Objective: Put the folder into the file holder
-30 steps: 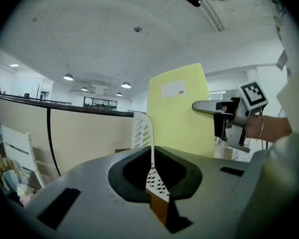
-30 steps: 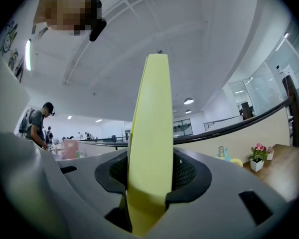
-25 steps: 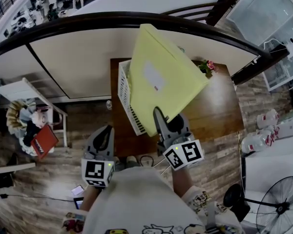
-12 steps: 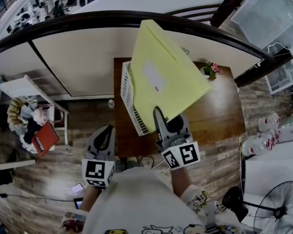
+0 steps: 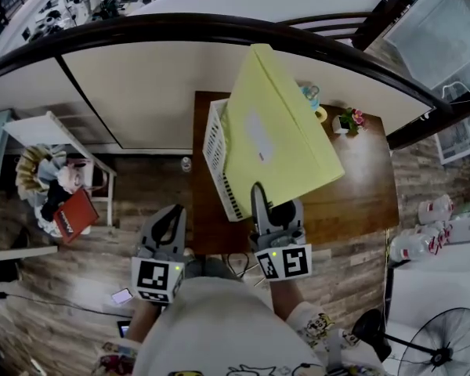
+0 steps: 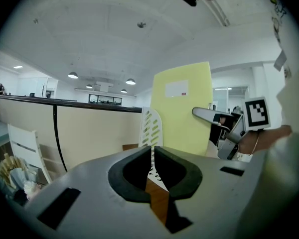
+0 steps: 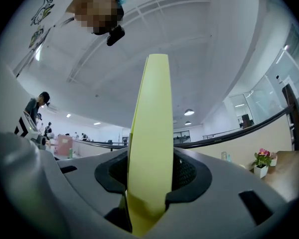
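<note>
A thick pale yellow folder (image 5: 274, 135) with a white label stands on edge in the air above the wooden table (image 5: 360, 178). My right gripper (image 5: 268, 207) is shut on its near lower corner; in the right gripper view the folder (image 7: 150, 143) fills the gap between the pads. Below and left of the folder sits the white slotted file holder (image 5: 218, 159), on the table's left part, also seen in the left gripper view (image 6: 150, 128). My left gripper (image 5: 166, 224) hangs to the left, off the table over the floor, shut and holding nothing.
A small potted flower (image 5: 349, 121) and a cup (image 5: 312, 96) stand at the table's far edge. A dark curved railing (image 5: 219, 30) runs behind the table. A white chair with clutter (image 5: 51, 182) is at the left, bottles (image 5: 446, 218) and a fan (image 5: 446, 343) at the right.
The view has shifted, so table and folder sit slightly further right. My right gripper keeps its hold on the folder, and the left gripper has stayed in place.
</note>
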Demonstrator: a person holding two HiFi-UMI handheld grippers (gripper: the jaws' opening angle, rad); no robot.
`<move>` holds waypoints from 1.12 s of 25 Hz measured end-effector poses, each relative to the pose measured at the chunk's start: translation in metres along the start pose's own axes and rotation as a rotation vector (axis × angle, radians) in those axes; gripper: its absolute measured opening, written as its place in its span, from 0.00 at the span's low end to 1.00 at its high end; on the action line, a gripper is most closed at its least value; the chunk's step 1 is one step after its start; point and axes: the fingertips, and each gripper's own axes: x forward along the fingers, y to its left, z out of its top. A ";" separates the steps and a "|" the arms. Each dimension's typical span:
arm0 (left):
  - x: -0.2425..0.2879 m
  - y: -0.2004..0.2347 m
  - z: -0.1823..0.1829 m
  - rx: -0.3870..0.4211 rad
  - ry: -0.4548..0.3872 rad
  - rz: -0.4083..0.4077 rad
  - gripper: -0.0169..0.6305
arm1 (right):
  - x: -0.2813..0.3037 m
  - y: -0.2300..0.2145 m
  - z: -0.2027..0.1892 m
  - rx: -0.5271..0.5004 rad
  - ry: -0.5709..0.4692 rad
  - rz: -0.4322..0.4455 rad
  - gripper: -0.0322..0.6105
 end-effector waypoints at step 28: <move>0.015 -0.005 -0.027 -0.028 0.050 -0.013 0.05 | 0.003 -0.003 -0.058 -0.002 0.059 0.013 0.32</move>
